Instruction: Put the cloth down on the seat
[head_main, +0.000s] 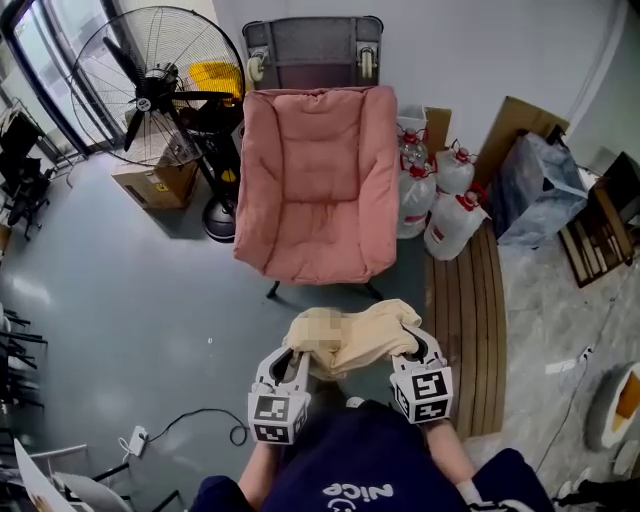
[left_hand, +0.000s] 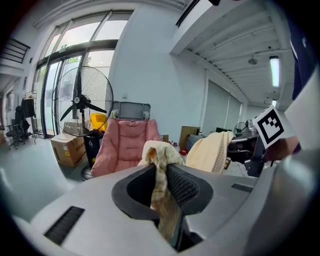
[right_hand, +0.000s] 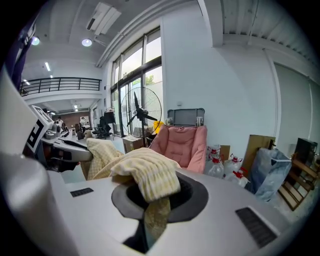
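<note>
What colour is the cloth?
Pale yellow cloth, finely checked; the right gripper view shows it best.

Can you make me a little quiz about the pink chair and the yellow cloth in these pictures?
1. Pick one. The chair is: A) blue, B) pink, C) green.
2. True or false: the cloth already lies on the chair's seat.
3. Fill the gap: the cloth is pinched by ___ grippers.

Key
1. B.
2. False. The left gripper and the right gripper hold it in the air in front of the chair.
3. Two. Each gripper's fingers are closed on a bunch of the cloth.
</note>
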